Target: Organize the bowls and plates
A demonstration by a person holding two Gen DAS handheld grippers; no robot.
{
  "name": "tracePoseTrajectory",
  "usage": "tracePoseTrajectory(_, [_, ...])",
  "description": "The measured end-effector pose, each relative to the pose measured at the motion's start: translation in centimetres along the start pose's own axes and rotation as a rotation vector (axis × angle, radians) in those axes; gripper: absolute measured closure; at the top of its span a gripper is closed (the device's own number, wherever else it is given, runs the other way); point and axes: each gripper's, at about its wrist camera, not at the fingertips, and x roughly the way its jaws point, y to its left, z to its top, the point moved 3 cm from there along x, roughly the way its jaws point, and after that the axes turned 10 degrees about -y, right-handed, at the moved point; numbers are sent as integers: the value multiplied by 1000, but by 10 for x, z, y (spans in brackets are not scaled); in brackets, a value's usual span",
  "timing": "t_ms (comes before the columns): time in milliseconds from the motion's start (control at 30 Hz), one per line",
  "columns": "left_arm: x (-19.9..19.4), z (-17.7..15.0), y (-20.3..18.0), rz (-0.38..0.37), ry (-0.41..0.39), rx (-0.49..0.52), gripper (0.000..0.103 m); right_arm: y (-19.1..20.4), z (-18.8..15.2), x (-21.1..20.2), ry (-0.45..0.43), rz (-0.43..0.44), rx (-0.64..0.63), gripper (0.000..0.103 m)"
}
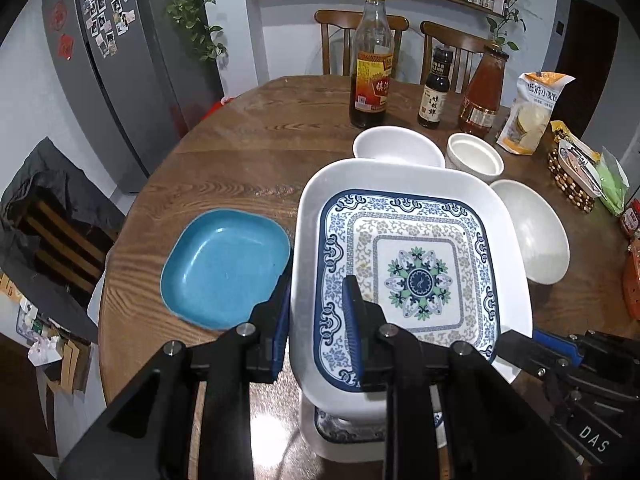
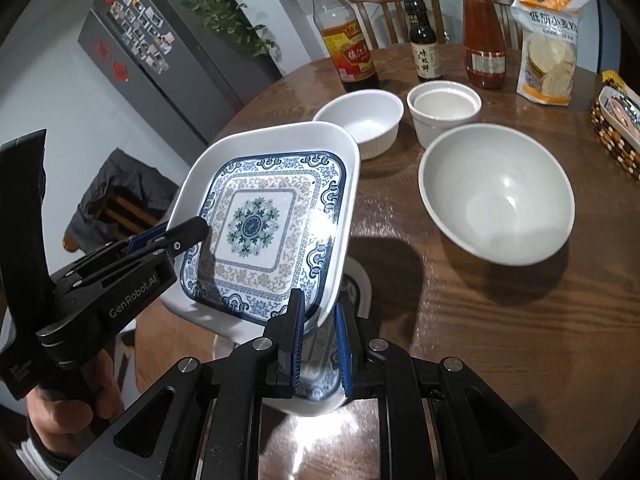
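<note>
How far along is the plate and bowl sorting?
Done: nothing visibly stacked yet. In hand: the left tool and right tool both clamp the square white blue-patterned plate, held above a similar patterned plate. Left: the blue square plate and three white bowls, including the large one, sit separately.

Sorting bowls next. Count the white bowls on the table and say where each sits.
3. A ribbed bowl near the dark sauce bottle, a straight-sided one beside it, and a large bowl nearest the grippers. More may be hidden behind the lifted plate.
</note>
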Motion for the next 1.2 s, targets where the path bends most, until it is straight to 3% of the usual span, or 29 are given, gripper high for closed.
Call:
tracePoseTrajectory(833, [7, -73, 1, 24, 130, -51, 79, -3, -50, 15, 153, 5, -21, 86])
tracePoseTrajectory(1200, [16, -79, -2, 16, 155, -45, 79, -3, -51, 20, 168, -18, -23, 86])
